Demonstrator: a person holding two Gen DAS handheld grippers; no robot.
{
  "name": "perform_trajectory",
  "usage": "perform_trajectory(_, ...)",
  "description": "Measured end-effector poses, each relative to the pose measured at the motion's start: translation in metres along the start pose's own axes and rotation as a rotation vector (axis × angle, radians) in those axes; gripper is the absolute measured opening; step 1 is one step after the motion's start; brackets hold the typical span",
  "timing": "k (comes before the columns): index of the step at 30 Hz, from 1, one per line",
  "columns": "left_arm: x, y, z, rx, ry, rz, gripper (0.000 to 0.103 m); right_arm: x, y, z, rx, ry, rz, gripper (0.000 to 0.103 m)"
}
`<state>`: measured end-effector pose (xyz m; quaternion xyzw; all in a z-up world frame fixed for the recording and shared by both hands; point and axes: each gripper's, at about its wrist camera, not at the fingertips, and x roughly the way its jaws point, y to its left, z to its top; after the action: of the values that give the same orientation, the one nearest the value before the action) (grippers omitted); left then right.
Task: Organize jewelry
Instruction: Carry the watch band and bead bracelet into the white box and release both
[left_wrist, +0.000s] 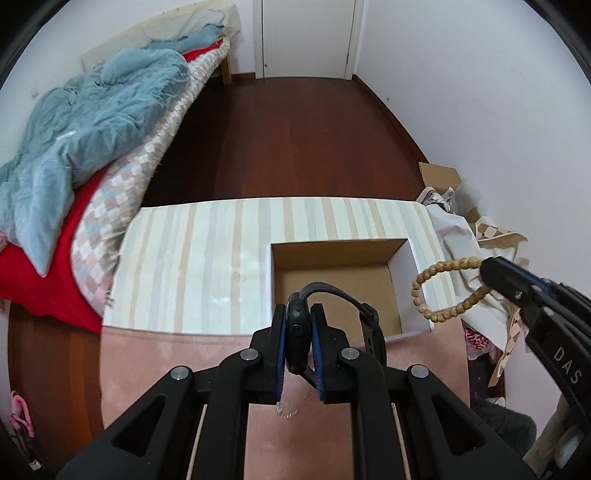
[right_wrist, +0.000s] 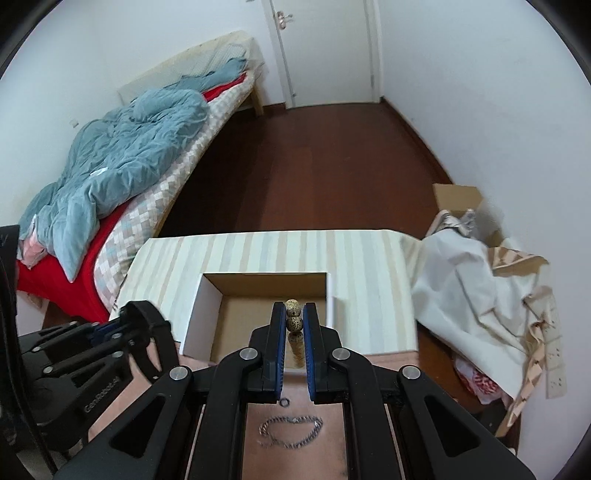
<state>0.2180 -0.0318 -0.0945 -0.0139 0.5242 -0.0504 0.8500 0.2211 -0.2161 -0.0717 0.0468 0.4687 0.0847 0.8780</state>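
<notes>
My left gripper (left_wrist: 298, 319) is shut on a black watch (left_wrist: 297, 325), whose strap (left_wrist: 369, 325) loops to the right above the open cardboard box (left_wrist: 332, 295). The right gripper (right_wrist: 294, 317) is shut on a wooden bead bracelet (right_wrist: 294, 314). In the left wrist view that bracelet (left_wrist: 439, 284) hangs as a loop from the right gripper's tip (left_wrist: 487, 271), beside the box's right rim. A silver chain (right_wrist: 291, 432) and a small ring (right_wrist: 284, 401) lie on the pink mat (right_wrist: 295, 454) below the right gripper. The left gripper (right_wrist: 125, 325) shows at the left of the right wrist view.
The box (right_wrist: 258, 314) sits on a striped surface (left_wrist: 192, 266) at the far edge of the pink mat (left_wrist: 166, 369). A bed with a blue quilt (left_wrist: 85, 125) stands at the left. Crumpled white cloth (right_wrist: 461, 288) and cardboard lie at the right, dark wood floor (left_wrist: 288, 140) beyond.
</notes>
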Motion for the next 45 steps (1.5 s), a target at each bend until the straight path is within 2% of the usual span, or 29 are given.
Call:
perform_trajectory(5,0.035,0.004,0.017,-0.024,0.075,-0.052,0.01,0.041,-0.005,0.014,0.016,0.07,0.066,0.009)
perform_trajectory(11,0.072,0.008,0.031,-0.047,0.17,-0.106,0.013,0.081,-0.007,0.017,0.019,0.16,0.103,0.01)
perform_trajectory(14,0.075,0.011,0.036,-0.072,0.182,-0.123,0.015,0.097,-0.01,0.016,0.047,0.21,0.124,0.01)
perform_trajectory(15,0.074,0.013,0.038,-0.08,0.177,-0.125,0.022,0.1,-0.011,0.014,0.056,0.223,0.126,0.01)
perform_trajectory(16,0.072,0.013,0.04,-0.079,0.173,-0.118,0.036,0.101,-0.012,0.013,0.056,0.227,0.119,0.013)
perform_trajectory(17,0.068,0.014,0.04,-0.074,0.156,-0.099,0.044,0.101,-0.013,0.012,0.053,0.228,0.109,0.023)
perform_trajectory(18,0.064,0.016,0.043,-0.073,0.139,-0.083,0.06,0.099,-0.013,0.011,0.05,0.224,0.098,0.031)
perform_trajectory(19,0.059,0.018,0.043,-0.075,0.119,-0.071,0.071,0.096,-0.013,0.011,0.045,0.217,0.087,0.05)
perform_trajectory(20,0.052,0.02,0.042,-0.077,0.091,-0.058,0.074,0.093,-0.013,0.011,0.041,0.21,0.088,0.064)
perform_trajectory(22,0.045,0.024,0.042,-0.071,0.069,-0.015,0.087,0.085,-0.013,0.011,0.026,0.191,0.052,0.067)
perform_trajectory(24,0.04,0.028,0.04,-0.064,0.041,0.029,0.096,0.077,-0.012,0.01,-0.008,0.174,-0.02,0.07)
perform_trajectory(26,0.036,0.032,0.035,-0.055,0.016,0.082,0.1,0.073,-0.01,0.008,-0.039,0.168,-0.107,0.091)
perform_trajectory(27,0.035,0.035,0.031,-0.052,0.008,0.103,0.103,0.073,-0.011,0.006,-0.05,0.17,-0.135,0.094)
perform_trajectory(31,0.034,0.038,0.015,-0.032,-0.022,0.172,0.103,0.075,-0.01,-0.006,-0.081,0.182,-0.213,0.103)
perform_trajectory(33,0.035,0.039,0.007,-0.022,-0.019,0.196,0.103,0.077,-0.008,-0.013,-0.085,0.182,-0.23,0.103)
perform_trajectory(39,0.025,0.039,-0.005,-0.008,-0.039,0.221,0.103,0.072,-0.003,-0.025,-0.067,0.164,-0.231,0.103)
perform_trajectory(45,-0.002,0.034,-0.015,-0.005,-0.084,0.226,0.103,0.044,0.004,-0.031,-0.048,0.122,-0.22,0.103)
